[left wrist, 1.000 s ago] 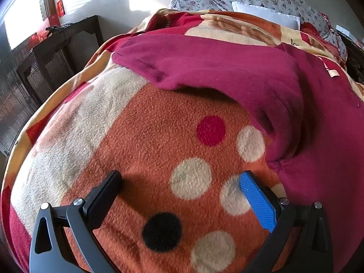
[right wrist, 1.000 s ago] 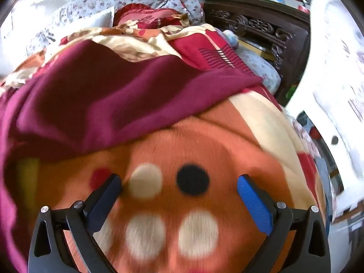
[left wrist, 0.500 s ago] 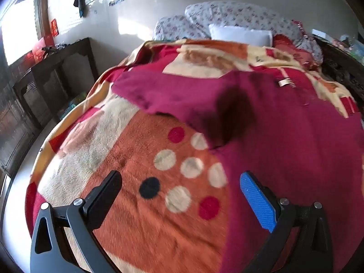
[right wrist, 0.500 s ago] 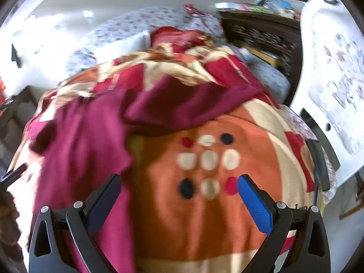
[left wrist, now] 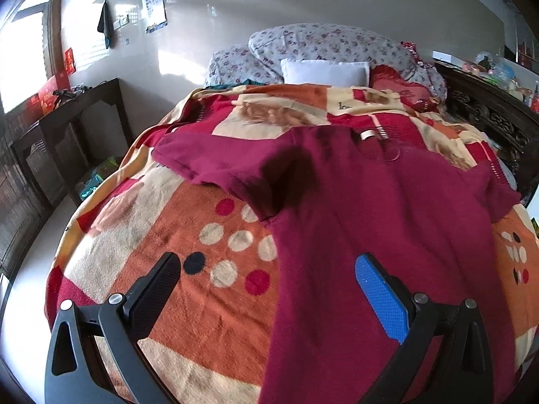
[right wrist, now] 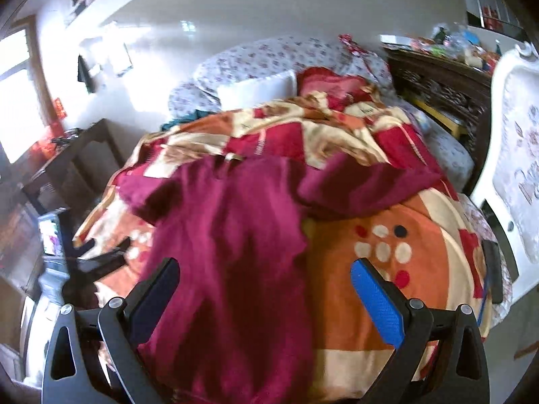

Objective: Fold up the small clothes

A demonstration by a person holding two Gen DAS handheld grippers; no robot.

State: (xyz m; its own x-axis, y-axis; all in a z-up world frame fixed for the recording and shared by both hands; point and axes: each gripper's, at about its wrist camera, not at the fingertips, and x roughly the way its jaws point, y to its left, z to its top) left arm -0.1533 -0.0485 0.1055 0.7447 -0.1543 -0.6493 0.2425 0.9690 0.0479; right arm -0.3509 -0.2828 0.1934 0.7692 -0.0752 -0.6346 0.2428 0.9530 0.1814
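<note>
Both grippers, left [left wrist: 269,289] and right [right wrist: 266,289], spread and empty above maroon shirt [left wrist: 387,222] laid flat on blanket [left wrist: 188,303]; next: pinch a sleeve, fold inward.

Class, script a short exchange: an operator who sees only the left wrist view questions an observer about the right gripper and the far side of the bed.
Operator: Is the right gripper holding anything?
Observer: No, the right gripper is open and empty, aimed at the maroon shirt.
Operator: What stands past the bed's right side?
Observer: A white ornate panel.
Operator: Anything on that edge?
Observer: A dark flat object lies by the blanket there.
</note>
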